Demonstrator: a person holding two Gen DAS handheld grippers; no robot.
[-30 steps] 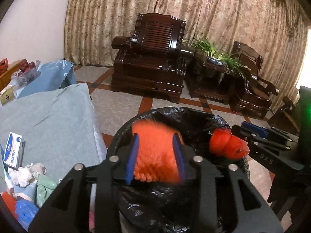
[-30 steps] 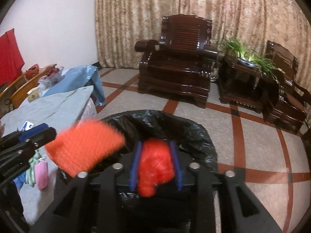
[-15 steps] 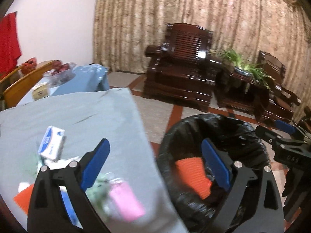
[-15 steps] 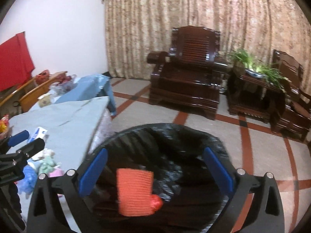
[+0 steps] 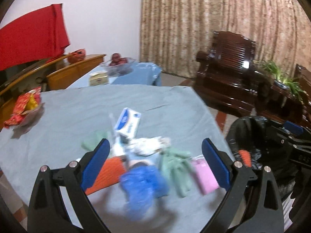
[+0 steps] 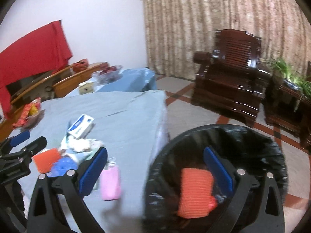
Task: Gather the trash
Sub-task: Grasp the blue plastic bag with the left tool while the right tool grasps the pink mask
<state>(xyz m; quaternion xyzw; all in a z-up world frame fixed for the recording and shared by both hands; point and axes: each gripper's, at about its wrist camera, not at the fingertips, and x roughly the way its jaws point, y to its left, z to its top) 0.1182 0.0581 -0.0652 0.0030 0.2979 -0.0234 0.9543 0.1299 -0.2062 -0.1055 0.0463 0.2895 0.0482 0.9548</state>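
A heap of trash lies on the grey-blue tablecloth (image 5: 68, 120): a blue crumpled piece (image 5: 141, 186), an orange mesh piece (image 5: 108, 172), a green glove (image 5: 175, 167), a pink item (image 5: 206, 172), white tissue (image 5: 147, 145) and a blue-and-white box (image 5: 127, 123). My left gripper (image 5: 155, 155) hangs open just above and in front of this heap, holding nothing. My right gripper (image 6: 155, 159) is open too, straddling the table's corner and the black-lined bin (image 6: 223, 136). An orange mesh wad (image 6: 196, 190) lies inside the bin.
A bowl of red snack packets (image 5: 25, 104) sits at the table's left. A fruit bowl (image 5: 118, 62) and a small carton (image 5: 98, 78) stand on the far blue table. Dark wooden armchairs (image 5: 229, 77) and a plant (image 5: 281, 77) stand beyond the bin.
Both grippers opened and let their orange pieces fall into the bin. Both then swung left, the left one from over the bin to over the table's trash heap.
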